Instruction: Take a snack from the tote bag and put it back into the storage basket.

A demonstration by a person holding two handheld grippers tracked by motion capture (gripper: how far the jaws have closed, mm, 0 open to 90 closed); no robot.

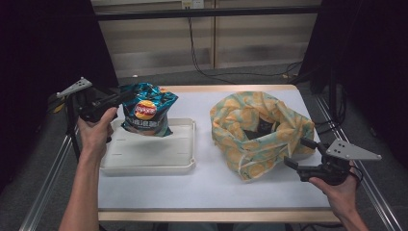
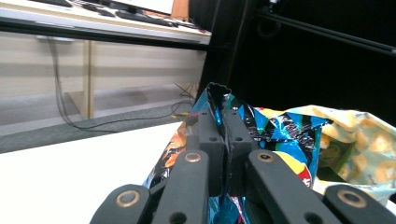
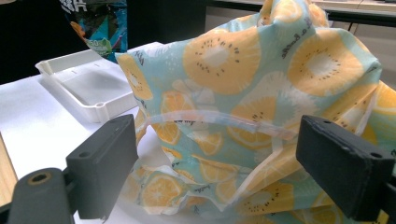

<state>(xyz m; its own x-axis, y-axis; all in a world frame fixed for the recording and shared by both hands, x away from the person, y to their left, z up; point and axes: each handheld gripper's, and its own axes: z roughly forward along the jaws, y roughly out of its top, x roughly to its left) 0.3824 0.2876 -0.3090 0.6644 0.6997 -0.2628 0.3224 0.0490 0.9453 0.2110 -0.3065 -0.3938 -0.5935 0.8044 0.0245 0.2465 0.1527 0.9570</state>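
Left tongs [image 1: 117,97] are closed tight on the crimped top seam of a glossy blue foil crisp bag with a red-and-yellow logo [image 1: 146,111]; in the left gripper view the two pads pinch the seam [image 2: 223,122] flat between them. The bag hangs over the far part of a shallow white plastic tray [image 1: 144,163], which sits on the left half of the white tabletop [image 1: 207,187]; whether the bag's bottom touches the tray floor I cannot tell. Right tongs [image 1: 297,153] stand wide open, holding nothing, just beside the near right edge of a soft cloth bag printed with orange and kiwi slices on pale teal [image 1: 240,120], whose mouth gapes upward showing a dark interior. Handling judgement: the crisp bag looks light, air-puffed and slick, and its contents are fragile, so the top seam is the sound place to hold it; a squeeze on the belly would likely crush the crisps or slip off the foil. The cloth bag is limp and will fold under any push; its hemmed rim is the part to pinch if the mouth needs holding open. Room: the strip of tabletop between tray and cloth bag is free, and so is the near part of the tabletop. The tray's raised rim could catch a low-carried bag. The tabletop's right edge lies close behind the right hand [image 1: 337,190].
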